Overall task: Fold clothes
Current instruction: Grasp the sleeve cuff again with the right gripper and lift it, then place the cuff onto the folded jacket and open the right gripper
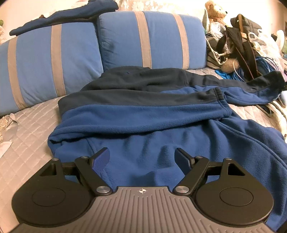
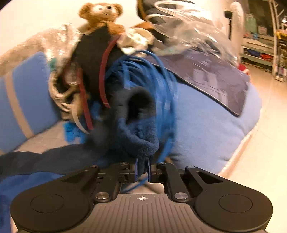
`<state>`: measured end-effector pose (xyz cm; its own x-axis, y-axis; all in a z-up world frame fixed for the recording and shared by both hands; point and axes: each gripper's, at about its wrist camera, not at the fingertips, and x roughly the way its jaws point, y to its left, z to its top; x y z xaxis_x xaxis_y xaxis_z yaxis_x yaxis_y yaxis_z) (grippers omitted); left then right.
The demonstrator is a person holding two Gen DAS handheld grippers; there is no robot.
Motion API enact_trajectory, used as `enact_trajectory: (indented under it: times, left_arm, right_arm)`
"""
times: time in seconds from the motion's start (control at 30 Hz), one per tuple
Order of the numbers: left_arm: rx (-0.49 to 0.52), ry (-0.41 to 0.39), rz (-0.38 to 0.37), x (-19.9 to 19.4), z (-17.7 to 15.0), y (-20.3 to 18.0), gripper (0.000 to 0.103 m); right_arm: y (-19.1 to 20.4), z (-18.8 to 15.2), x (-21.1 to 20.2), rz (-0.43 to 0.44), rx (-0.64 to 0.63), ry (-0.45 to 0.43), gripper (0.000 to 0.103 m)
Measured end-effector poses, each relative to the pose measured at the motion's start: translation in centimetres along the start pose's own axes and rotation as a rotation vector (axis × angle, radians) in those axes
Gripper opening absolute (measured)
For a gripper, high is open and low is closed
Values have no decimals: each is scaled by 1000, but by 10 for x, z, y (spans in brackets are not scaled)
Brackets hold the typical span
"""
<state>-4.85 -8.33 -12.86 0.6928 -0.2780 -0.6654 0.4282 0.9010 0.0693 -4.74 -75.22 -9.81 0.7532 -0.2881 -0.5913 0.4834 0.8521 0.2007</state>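
Note:
A blue fleece jacket (image 1: 161, 125) with dark navy upper panels lies spread on a grey quilted bed cover (image 1: 26, 136). One sleeve is folded across its body; the other sleeve (image 1: 260, 87) stretches to the right. My left gripper (image 1: 142, 157) is open and empty, low over the jacket's lower part. My right gripper (image 2: 142, 169) is shut on the cuff of the right sleeve (image 2: 140, 129), whose dark opening faces the camera. The right wrist view is motion-blurred.
Two blue cushions with beige stripes (image 1: 150, 39) stand behind the jacket, with another dark blue garment (image 1: 62, 18) on top. At the right sits a clutter pile: teddy bear (image 2: 102, 14), blue cables (image 2: 157, 86), straps, plastic bags. A light blue cushion (image 2: 215, 129) lies beside it.

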Motion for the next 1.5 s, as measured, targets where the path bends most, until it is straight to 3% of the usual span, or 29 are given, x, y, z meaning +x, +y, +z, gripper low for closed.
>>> enact_trajectory:
  times: [0.27, 0.47, 0.97, 1.17, 1.27, 1.33, 1.4, 1.5]
  left_arm:
    - [-4, -13, 6, -3, -2, 0, 79]
    - [-13, -18, 2, -4, -2, 1, 79]
    - [-7, -19, 0, -4, -2, 1, 79]
    - [-12, -19, -2, -5, -2, 2, 79]
    - [-11, -18, 2, -5, -3, 0, 79]
    - [-14, -19, 4, -6, -3, 0, 79]
    - [-17, -22, 5, -7, -3, 1, 79]
    - [-21, -22, -1, -6, -3, 2, 79]
  right_arm:
    - [70, 15, -31, 183, -92, -44, 11]
    - [127, 14, -35, 318, -120, -14, 10]
    - [281, -26, -60, 627, -247, 106, 9]
    - [355, -52, -87, 721, -397, 109, 10]
    - [384, -69, -101, 797, -471, 127, 23]
    - [392, -76, -108, 851, -491, 125, 57]
    - [395, -81, -112, 853, -526, 95, 63]
    - [398, -90, -102, 806, -613, 101, 63]
